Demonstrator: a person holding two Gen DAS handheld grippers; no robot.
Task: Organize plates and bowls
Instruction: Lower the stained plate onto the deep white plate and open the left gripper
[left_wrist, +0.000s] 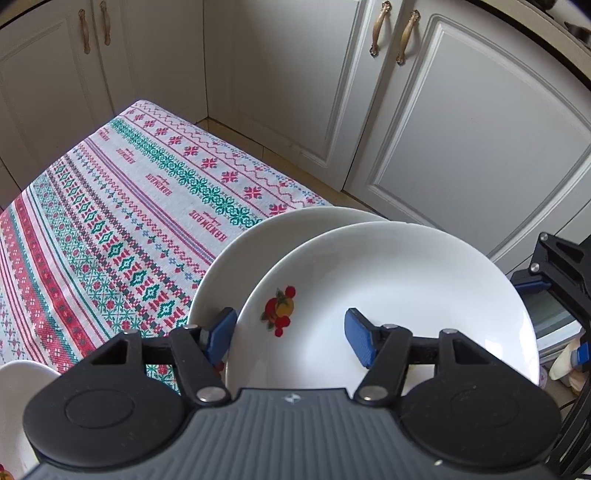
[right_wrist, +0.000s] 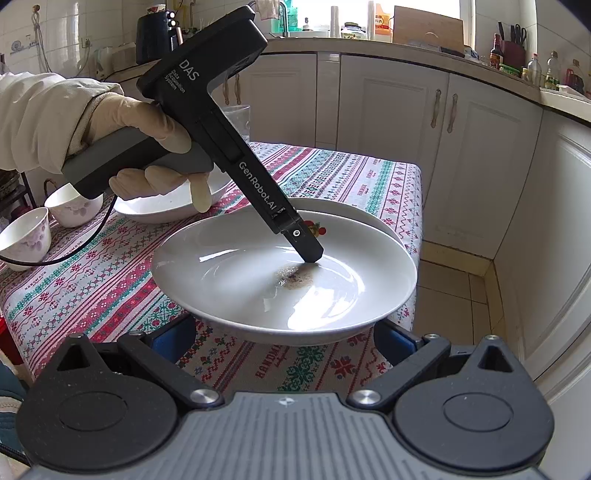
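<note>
A white plate with a fruit decal (left_wrist: 388, 306) sits partly over a second white plate (left_wrist: 236, 258) at the corner of the surface (left_wrist: 110, 206), which is covered by a red, green and white patterned tablecloth. In the right wrist view the upper plate (right_wrist: 280, 280) looks raised at its near edge, with a brownish stain near its middle (right_wrist: 295, 278), and the lower plate's rim (right_wrist: 354, 214) shows behind it.

The left gripper (left_wrist: 291, 334) straddles the near rim of the decal plate: one blue pad (left_wrist: 221, 332) lies outside the rim, between the two plates, and the other (left_wrist: 360, 339) lies over the plate's inside. The fingers stand apart, and whether they press the rim is hard to tell from this angle. In the right wrist view this gripper (right_wrist: 306, 251) points steeply down into the plate, held by a gloved left hand (right_wrist: 147, 147).

The right gripper (right_wrist: 284, 343) is spread wide, its blue pads (right_wrist: 173, 339) low on either side of the plate's near edge, below the rim, holding nothing.

Further back on the surface are a wide white bowl (right_wrist: 162, 208) and two small floral cups (right_wrist: 74, 206), (right_wrist: 24, 234). White cabinet doors with brass handles (left_wrist: 443, 110) stand beyond the surface.
</note>
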